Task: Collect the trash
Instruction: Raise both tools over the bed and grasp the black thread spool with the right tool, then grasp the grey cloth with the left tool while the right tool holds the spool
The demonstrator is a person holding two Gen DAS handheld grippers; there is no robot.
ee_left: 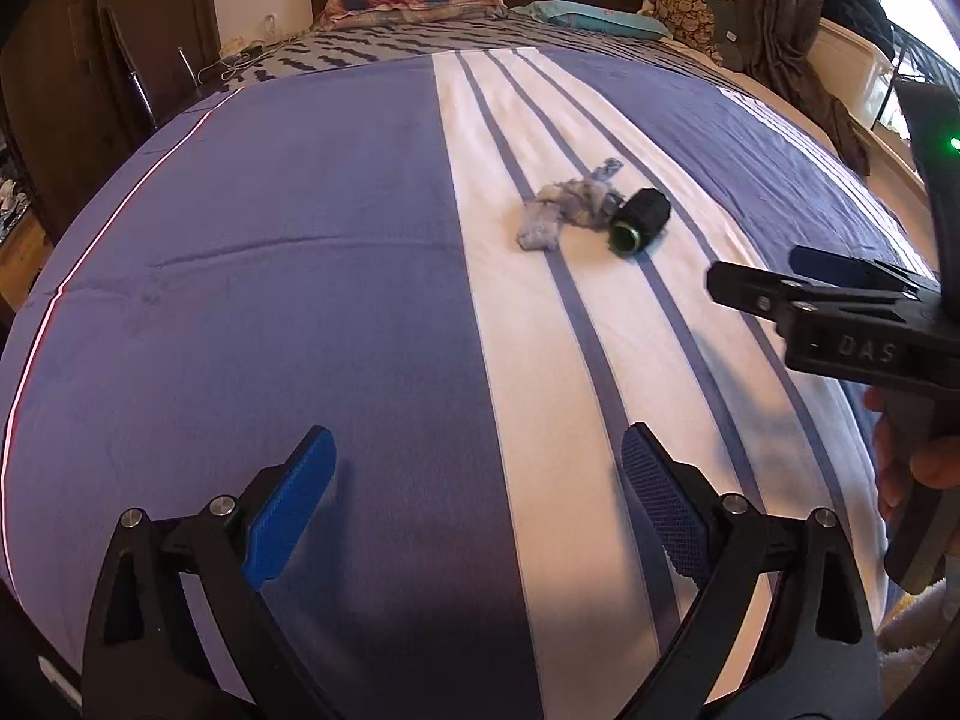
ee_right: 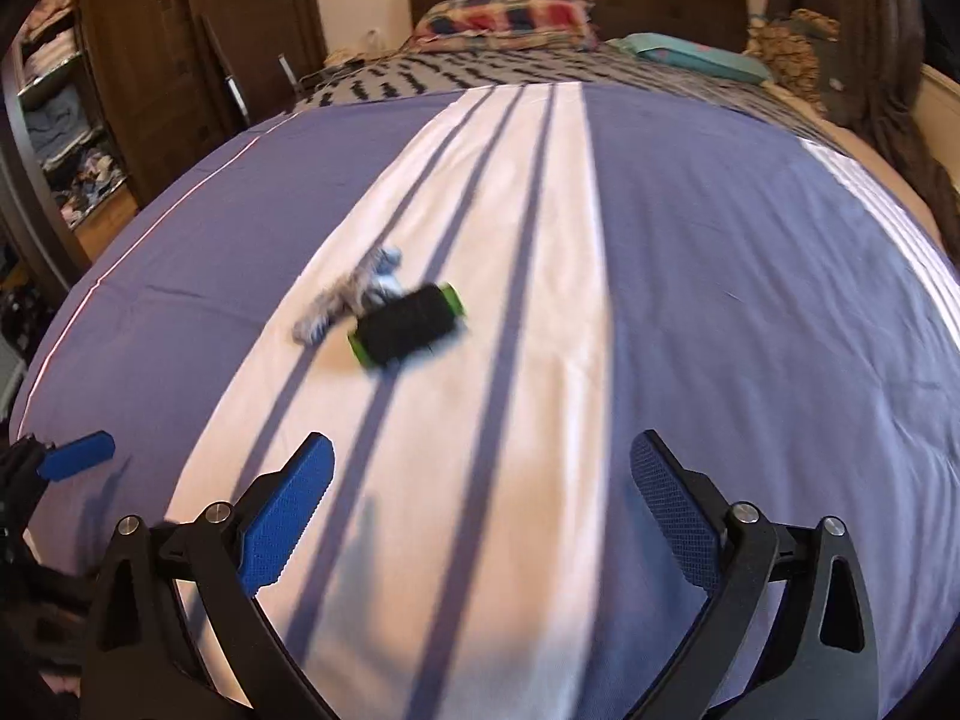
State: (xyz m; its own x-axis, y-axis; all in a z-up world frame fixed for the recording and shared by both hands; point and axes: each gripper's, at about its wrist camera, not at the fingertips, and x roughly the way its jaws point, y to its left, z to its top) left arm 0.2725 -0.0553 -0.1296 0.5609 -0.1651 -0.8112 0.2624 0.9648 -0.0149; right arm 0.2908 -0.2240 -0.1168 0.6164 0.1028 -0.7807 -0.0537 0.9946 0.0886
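A crumpled blue-and-white scrap (ee_left: 567, 207) is seen lying on the white central band of the bedspread (ee_left: 288, 276), well in from every edge, and a black spool with green rims (ee_left: 639, 221) is laid on its side touching it. The left gripper (ee_left: 477, 501) is held wide open above the cover's near edge, nothing gripped. The right gripper (ee_right: 483, 507) is likewise spread wide and empty, both items well ahead of it.
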